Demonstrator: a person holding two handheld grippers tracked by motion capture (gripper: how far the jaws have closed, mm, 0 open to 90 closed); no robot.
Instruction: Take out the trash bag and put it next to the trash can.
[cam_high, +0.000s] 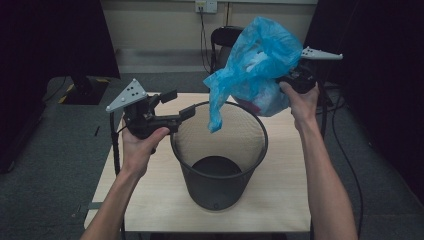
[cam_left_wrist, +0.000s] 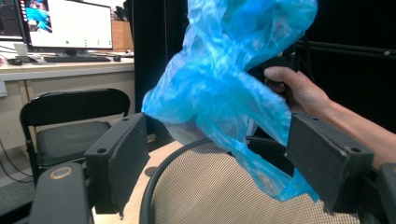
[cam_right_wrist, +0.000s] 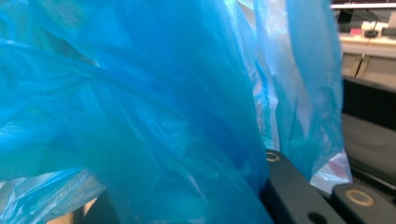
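Lowering blue bag (cam_high: 260, 60), clenched in right gripper (cam_high: 292, 80), toward mesh bin (cam_high: 220, 165); left gripper (cam_high: 172, 105) released at rim; next, spreading bag inside.

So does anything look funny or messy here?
Nothing is spilled or broken. The crumpled blue plastic bag isn't lining the black mesh wastebasket yet: the right hand-held gripper holds it bunched above the rim, one corner dangling inside.

crumpled blue plastic bag (cam_high: 255, 60) hangs above the far right rim of the upright black mesh bin (cam_high: 220, 155).
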